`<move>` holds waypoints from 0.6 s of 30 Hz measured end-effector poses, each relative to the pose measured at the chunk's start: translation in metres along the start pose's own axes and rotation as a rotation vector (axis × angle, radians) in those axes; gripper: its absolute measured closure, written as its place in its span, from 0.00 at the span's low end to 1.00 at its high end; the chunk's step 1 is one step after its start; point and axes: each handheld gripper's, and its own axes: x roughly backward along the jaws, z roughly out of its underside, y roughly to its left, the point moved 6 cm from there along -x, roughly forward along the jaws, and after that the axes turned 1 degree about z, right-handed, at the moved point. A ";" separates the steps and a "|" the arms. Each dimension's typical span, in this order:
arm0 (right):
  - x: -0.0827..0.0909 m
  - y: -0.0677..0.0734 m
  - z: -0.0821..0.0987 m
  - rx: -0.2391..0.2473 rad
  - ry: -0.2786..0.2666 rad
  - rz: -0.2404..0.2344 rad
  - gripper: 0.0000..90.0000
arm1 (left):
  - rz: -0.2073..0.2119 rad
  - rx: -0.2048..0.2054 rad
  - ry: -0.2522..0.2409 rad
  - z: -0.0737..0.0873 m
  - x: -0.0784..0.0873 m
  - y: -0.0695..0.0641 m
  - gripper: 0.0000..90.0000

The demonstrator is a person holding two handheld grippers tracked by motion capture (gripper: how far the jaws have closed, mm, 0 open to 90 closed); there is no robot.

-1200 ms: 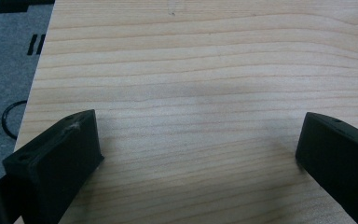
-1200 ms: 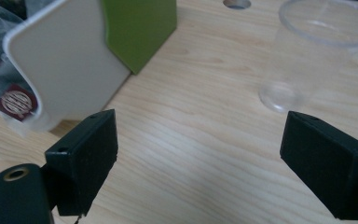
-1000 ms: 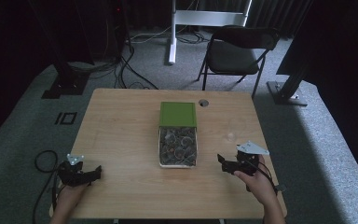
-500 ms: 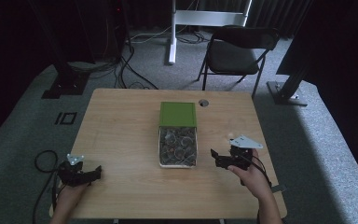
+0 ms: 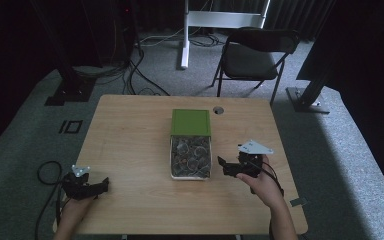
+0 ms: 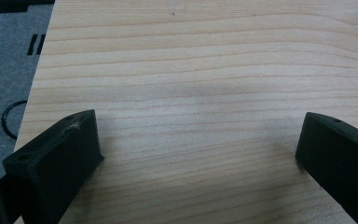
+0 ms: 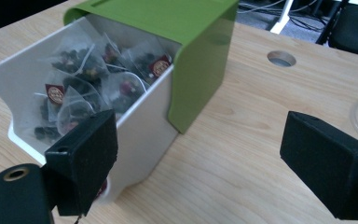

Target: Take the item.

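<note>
Advanced leftward since 1 s ago, the right gripper [image 5: 223,166] now sits just beside the white rectangular box of pyramid tea bags [image 5: 190,157] with its half-slid green sleeve [image 5: 191,122] at table centre, jaws wide and empty, so it should lift clear of the near wall before descending on 1 tea bag [image 7: 71,108], while the left gripper [image 5: 101,185] rests open and empty on the pale wooden table [image 5: 130,135].

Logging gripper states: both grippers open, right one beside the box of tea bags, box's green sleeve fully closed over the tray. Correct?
Not quite. The green sleeve is slid partway back, leaving the white tray and its tea bags exposed, as the right gripper view shows. The rest stands: left gripper and right gripper are open, the right beside the box.
</note>
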 end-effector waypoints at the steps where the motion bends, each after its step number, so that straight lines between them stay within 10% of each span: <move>1: -0.001 0.002 -0.002 0.000 -0.002 -0.004 0.13 | 0.000 0.000 0.000 0.000 0.000 0.000 0.00; 18: -0.016 0.030 -0.022 0.041 -0.019 -0.069 0.13 | 0.000 0.000 0.000 0.000 0.000 0.000 0.00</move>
